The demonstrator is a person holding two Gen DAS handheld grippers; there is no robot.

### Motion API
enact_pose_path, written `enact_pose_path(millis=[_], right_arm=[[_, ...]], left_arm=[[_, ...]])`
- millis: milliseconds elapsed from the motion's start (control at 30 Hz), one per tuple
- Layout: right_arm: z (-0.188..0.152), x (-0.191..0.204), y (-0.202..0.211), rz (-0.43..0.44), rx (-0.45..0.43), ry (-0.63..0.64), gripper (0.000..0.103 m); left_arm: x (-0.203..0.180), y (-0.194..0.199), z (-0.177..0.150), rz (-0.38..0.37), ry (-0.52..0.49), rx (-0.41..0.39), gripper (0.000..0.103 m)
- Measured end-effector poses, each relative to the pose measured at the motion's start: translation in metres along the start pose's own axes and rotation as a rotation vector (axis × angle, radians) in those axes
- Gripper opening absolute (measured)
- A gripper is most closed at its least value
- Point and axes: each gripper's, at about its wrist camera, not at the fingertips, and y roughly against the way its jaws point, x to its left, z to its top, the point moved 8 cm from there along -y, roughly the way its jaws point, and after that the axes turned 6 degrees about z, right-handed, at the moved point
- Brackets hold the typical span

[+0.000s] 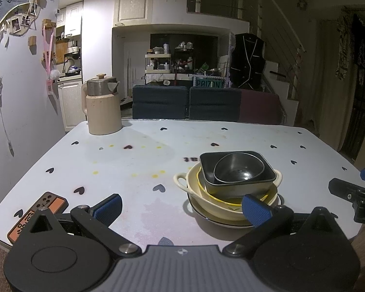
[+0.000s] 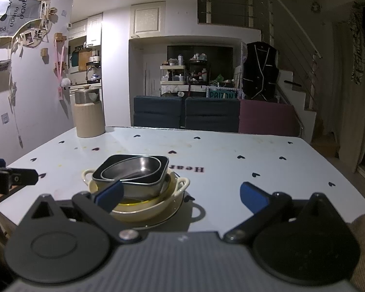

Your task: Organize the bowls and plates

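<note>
Left wrist view: both the left gripper (image 1: 182,206) and right gripper (image 2: 180,194) hang released near the nested stack, its round steel bowl (image 1: 238,169) inside the dark square metal dish (image 1: 236,182), likely for compact storage.

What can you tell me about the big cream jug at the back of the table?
The jug stands upright on the far left part of the white heart-patterned table, well apart from the stacked dishes. Its body is cream and looks matte, with a cream handle on its left side. Its top section looks like brushed metal with a pouring spout, closed by a lid with a pale round knob. Nothing touches it but the table.
</note>
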Motion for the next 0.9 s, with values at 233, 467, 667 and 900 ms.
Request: enact_pose_path(millis=[233, 467, 667, 900], right_arm=[[-0.0005, 0.0000, 0.0000, 0.001, 0.000, 0.001, 0.103], [-0.0003, 0.0001, 0.0001, 0.001, -0.001, 0.001, 0.103], [-0.0005, 0.0000, 0.0002, 0.001, -0.002, 0.001, 0.103], [-0.0007, 0.0002, 0.0000, 0.001, -0.001, 0.002, 0.103]], left_arm=[[0.0000, 0.0005, 0.0008, 0.002, 0.001, -0.002, 0.103], [0.0003, 0.0005, 0.0011, 0.002, -0.001, -0.003, 0.103], [0.0003, 0.0005, 0.0011, 0.001, 0.000, -0.003, 0.103], [0.0003, 0.0005, 0.0010, 0.002, 0.000, -0.003, 0.103]])
